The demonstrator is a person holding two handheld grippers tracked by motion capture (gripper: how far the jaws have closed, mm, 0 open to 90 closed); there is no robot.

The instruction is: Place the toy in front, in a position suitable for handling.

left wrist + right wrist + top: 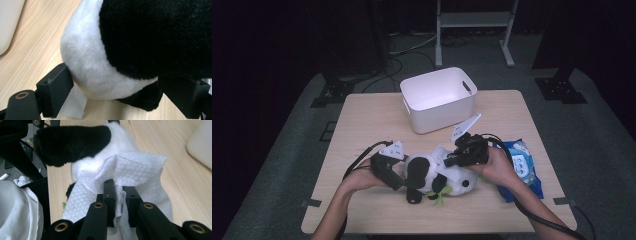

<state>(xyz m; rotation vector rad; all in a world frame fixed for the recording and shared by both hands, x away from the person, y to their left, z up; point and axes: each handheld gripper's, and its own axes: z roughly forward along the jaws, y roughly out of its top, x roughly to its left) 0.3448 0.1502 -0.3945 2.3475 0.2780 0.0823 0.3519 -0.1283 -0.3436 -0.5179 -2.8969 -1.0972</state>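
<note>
Panda toy (pixel 437 172) held and wiped near the table's (pixel 362 120) front edge.
Left gripper (pixel 112 82) has its jaws spread wide around the toy's plush body, pressing its sides; right gripper (pixel 119 192) has its jaws pinched together on a white wipe (pixel 132 170) laid against the toy. White bin (pixel 438 98) stands farther back; blue wipe packet (pixel 523 167) lies right.

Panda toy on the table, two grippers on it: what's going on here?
A person is wiping a plush panda that lies on the wooden table. The left gripper straddles the toy's body with its jaws wide, one on each side. The right gripper is shut on a white wipe and presses it against the panda's white fur. A white bin stands behind them, and a blue wipes pack lies beside the right hand.
</note>
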